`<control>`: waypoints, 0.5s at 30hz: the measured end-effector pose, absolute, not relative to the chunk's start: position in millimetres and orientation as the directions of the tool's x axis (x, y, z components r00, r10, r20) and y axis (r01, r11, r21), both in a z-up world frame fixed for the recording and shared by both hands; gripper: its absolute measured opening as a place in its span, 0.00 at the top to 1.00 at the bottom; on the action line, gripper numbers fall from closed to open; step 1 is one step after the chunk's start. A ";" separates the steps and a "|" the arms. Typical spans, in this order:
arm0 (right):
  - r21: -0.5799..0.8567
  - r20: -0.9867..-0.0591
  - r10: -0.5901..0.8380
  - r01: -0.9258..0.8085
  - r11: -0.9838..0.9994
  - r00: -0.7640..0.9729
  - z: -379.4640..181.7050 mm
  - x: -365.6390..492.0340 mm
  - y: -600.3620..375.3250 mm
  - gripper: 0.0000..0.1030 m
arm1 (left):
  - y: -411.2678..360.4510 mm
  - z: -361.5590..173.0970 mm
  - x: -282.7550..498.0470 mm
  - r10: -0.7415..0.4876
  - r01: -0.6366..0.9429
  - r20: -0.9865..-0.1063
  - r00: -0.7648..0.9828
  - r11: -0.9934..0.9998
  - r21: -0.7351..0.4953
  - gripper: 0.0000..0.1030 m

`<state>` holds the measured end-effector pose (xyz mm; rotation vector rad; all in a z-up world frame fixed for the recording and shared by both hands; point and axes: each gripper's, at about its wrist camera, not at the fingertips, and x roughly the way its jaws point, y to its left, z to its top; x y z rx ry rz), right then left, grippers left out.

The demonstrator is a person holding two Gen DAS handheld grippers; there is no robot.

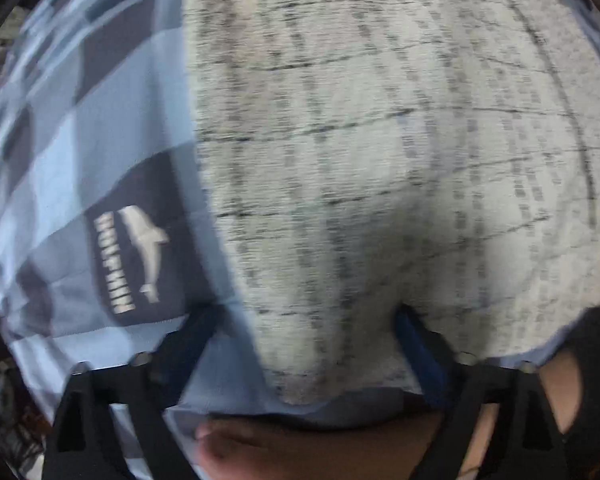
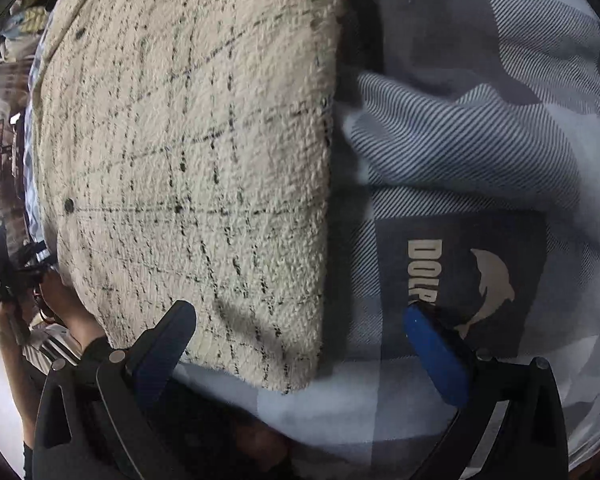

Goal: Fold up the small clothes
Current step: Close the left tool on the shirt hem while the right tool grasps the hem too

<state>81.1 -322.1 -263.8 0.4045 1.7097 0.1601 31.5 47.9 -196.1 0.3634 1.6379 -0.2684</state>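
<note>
At the near edge of the checked blue bedsheet [image 2: 480, 128], both grippers stand wide open with nothing between their fingers. The right gripper [image 2: 300, 344] straddles the near right corner of the cream garment [image 2: 188, 152], one finger resting over the knit and the blue-padded one out over the sheet's dolphin patch [image 2: 460, 280]. In the left wrist view, the left gripper [image 1: 308, 340] frames the garment's near hem, which bulges toward the camera; the picture is blurred, so whether a finger touches cloth cannot be told.

Beyond the fingers the garment lies spread flat on the sheet, its right edge straight and its dark grid lines running away toward the far side.

The step in hand looks like taking hold of the near hem to fold it. To do it well, each gripper should pinch only the knit, not the sheet beneath, at matching points on the hem, and lift evenly so the fold lands square.
</note>
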 end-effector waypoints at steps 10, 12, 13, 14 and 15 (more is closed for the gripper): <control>0.348 -0.926 0.347 0.023 0.937 -0.145 -279.4 69.0 -265.8 0.07 | 42.1 -200.0 26.2 -0.010 0.367 -0.994 -0.113 0.929 -0.051 0.29; 0.362 -0.919 0.355 -0.008 0.932 -0.170 -289.6 65.6 -249.9 0.07 | 29.3 -198.6 19.5 -0.012 0.412 -0.995 -0.094 0.910 -0.050 0.42; 0.360 -0.919 0.350 -0.025 0.933 -0.180 -291.5 63.7 -239.6 0.07 | 25.6 -199.9 17.3 -0.006 0.423 -0.996 -0.091 0.905 -0.045 0.43; 0.352 -0.922 0.337 -0.049 0.935 -0.192 -296.8 62.1 -228.5 0.07 | 22.1 -201.6 15.2 -0.005 0.428 -0.996 -0.092 0.903 -0.044 0.47; 0.342 -0.925 0.322 -0.074 0.937 -0.200 -298.3 57.0 -213.9 0.07 | 14.9 -199.4 15.6 -0.010 0.431 -0.995 -0.094 0.901 -0.050 0.54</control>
